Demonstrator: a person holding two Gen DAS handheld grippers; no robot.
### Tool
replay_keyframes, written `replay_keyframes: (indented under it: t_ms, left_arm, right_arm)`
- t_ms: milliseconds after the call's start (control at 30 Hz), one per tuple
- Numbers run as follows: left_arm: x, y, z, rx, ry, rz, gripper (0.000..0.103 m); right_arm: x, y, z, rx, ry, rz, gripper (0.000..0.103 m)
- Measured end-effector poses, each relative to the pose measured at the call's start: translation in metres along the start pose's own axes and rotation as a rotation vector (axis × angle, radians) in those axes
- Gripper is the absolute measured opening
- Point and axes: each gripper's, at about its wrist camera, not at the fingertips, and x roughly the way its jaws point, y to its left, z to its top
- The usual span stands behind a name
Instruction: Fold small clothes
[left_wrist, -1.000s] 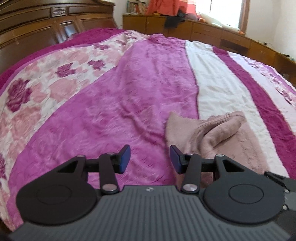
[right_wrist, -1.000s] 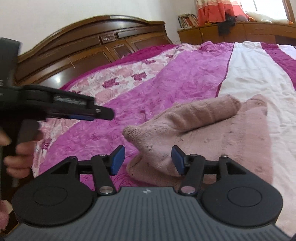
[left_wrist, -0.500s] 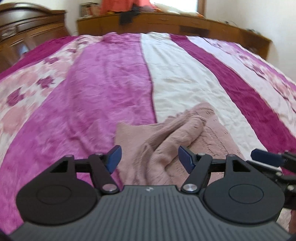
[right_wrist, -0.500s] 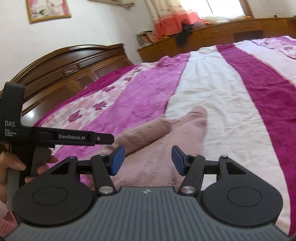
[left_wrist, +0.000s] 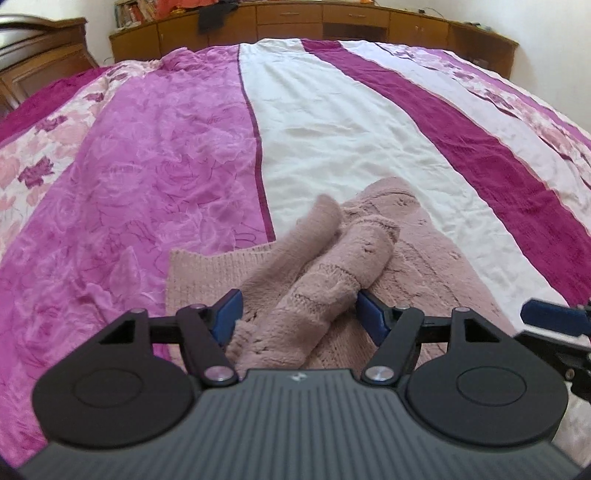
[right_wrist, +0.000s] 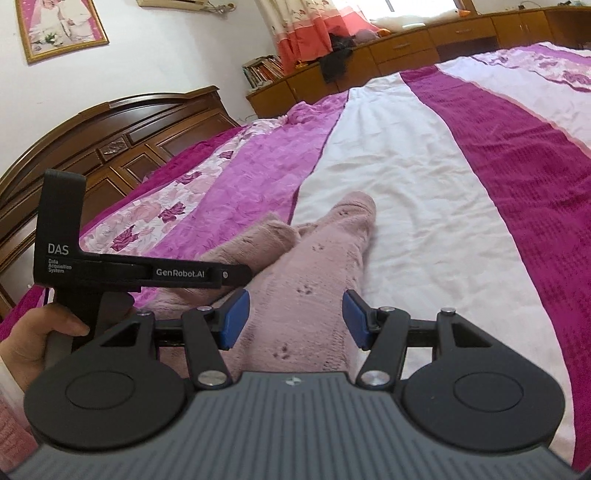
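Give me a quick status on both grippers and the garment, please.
Left gripper open, fingers astride a sleeve. Right gripper open, low over pink knitted sweater. Sweater on bedspread, sleeves bunched. Nothing in the way.

Bright daylight from window (right_wrist: 402, 7) behind my jaws' view, blown out w/ glare; soft shadows, fisheye bends edges, far end of bed (left_wrist: 369, 122) slightly soft

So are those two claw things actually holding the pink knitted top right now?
No. Both the left gripper and right gripper are open, fingers spread over the pink sweater without pinching it.
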Motion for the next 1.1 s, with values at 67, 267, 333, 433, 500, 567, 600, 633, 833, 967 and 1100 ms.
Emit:
replay_keyframes:
  t_ms: [67,267,333,433,500,567,600,633,833,967,1100]
  left_arm:
    - [0.003,0.003,-0.002,-0.027,-0.014,-0.003,0.068]
    - [0.006,0.025,-0.004,-0.174,-0.041,0.033,0.013]
    - [-0.001,0.038,-0.007,-0.248,-0.07,0.069,0.013]
    - [-0.005,0.059,-0.016,-0.359,-0.082,0.069,0.013]
    - [0.0,0.069,-0.019,-0.402,-0.056,0.022,0.015]
    - [0.001,0.075,-0.019,-0.44,-0.063,-0.014,0.017]
    - [0.002,0.077,-0.017,-0.452,-0.062,-0.045,0.022]
    - [0.003,0.078,-0.016,-0.46,-0.059,-0.065,0.027]
    - [0.036,0.081,-0.011,-0.481,0.034,-0.169,0.056]
    - [0.037,0.078,-0.014,-0.456,-0.011,-0.188,0.036]
    - [0.014,0.055,-0.02,-0.371,-0.126,-0.107,0.019]
  right_arm:
    - [0.004,-0.003,-0.002,0.01,0.01,-0.004,0.064]
    - [0.012,-0.007,-0.009,0.032,0.033,0.0,0.064]
    - [0.013,-0.005,-0.008,0.025,0.035,0.006,0.064]
    - [0.015,-0.001,-0.008,-0.003,0.034,0.01,0.064]
    - [0.017,0.0,-0.009,-0.013,0.035,0.005,0.064]
    - [0.018,0.001,-0.011,-0.019,0.034,0.002,0.064]
    - [0.018,0.001,-0.011,-0.019,0.035,0.001,0.064]
    - [0.019,0.001,-0.011,-0.016,0.036,0.001,0.064]
    - [0.018,0.001,-0.012,-0.016,0.037,0.001,0.064]
    - [0.018,0.0,-0.013,-0.012,0.035,-0.002,0.064]
    - [0.019,-0.001,-0.013,-0.011,0.036,0.0,0.064]
